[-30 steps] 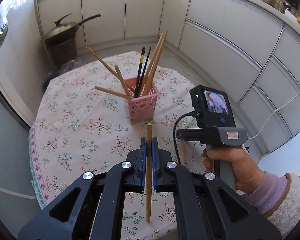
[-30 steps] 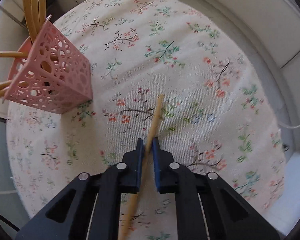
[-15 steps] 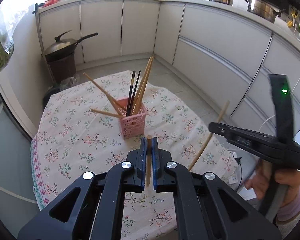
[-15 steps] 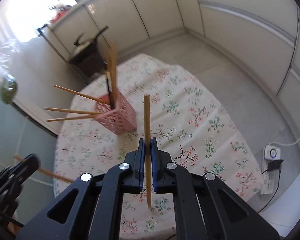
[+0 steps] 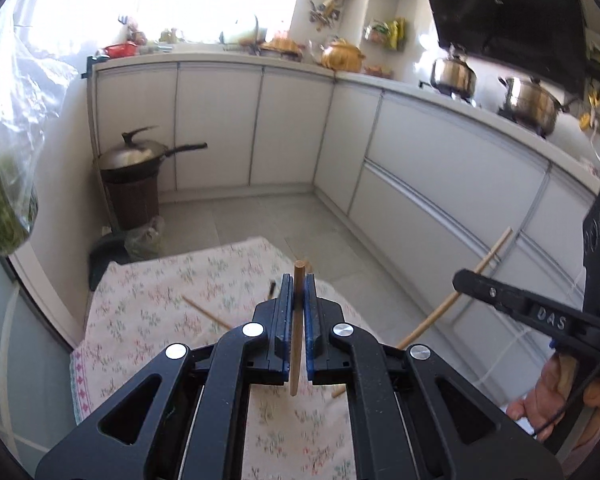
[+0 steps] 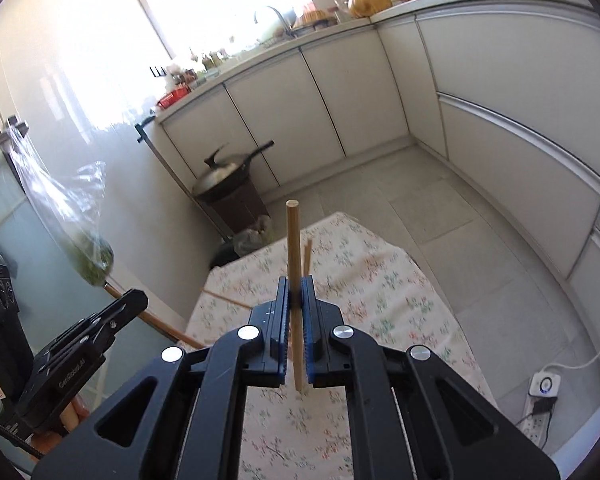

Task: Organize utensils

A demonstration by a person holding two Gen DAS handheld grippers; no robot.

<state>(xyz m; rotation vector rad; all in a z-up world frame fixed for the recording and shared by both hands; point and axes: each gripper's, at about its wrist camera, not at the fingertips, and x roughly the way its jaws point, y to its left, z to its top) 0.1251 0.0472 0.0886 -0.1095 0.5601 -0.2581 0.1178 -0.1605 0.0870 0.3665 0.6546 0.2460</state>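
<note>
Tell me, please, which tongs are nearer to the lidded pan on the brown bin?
Left, most likely. The pan lies ahead and left of both; the left tongs sit on that side, the right tongs farther right.

— What colours did the tablecloth point(image 5: 148, 312) have?
— Cream, strewn with small floral sprigs in pink and green.
— And the grippers?
— Both black, with blue pads point(image 5: 309, 320) — each chopstick point(image 5: 297, 332) between them was pale tan wood.
— The background?
— White cabinets point(image 6: 340, 92), a dark wok point(image 5: 136, 158), a golden-brown pot point(image 5: 342, 56).
</note>
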